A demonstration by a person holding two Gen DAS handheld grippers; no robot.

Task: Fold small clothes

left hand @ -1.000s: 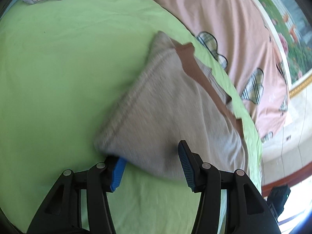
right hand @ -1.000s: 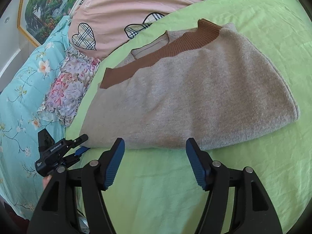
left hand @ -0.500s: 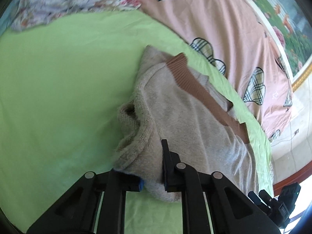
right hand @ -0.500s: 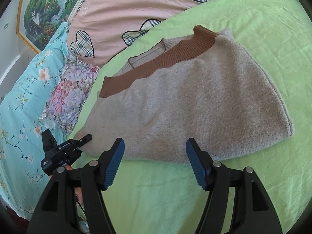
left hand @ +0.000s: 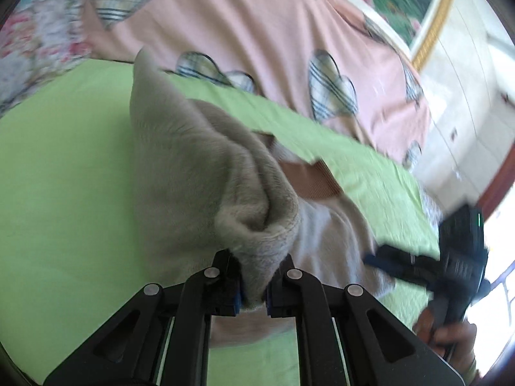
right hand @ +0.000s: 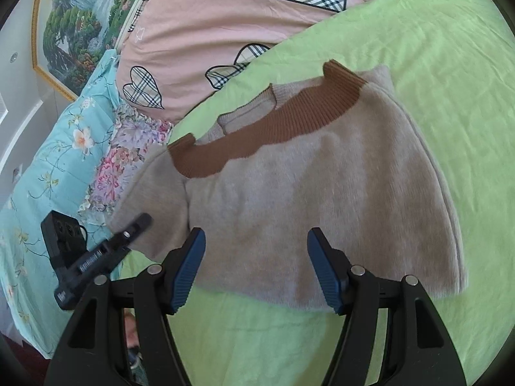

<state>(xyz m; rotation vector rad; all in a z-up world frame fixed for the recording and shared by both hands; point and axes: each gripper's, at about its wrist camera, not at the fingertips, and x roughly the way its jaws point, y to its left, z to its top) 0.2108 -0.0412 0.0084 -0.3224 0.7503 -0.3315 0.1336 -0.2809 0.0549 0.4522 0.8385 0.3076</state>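
A beige knit sweater with a brown ribbed collar lies on the green sheet. In the left wrist view my left gripper is closing on a bunched edge of the sweater; its pads press the knit, and that side is lifted into a fold. In the right wrist view the left gripper shows at the sweater's left end. My right gripper hangs open over the near hem with nothing between its pads. From the left wrist view, the right gripper sits low on the right, held by a hand.
A pink quilt with plaid hearts lies behind the sweater. A floral cloth and a teal flowered blanket lie to the left in the right wrist view. A framed landscape picture hangs on the wall. The bed's edge is close on the right.
The left gripper shut on the sweater's edge, then rolled and lifted it up and across toward the right gripper. The right gripper stayed open and edged over the hem.
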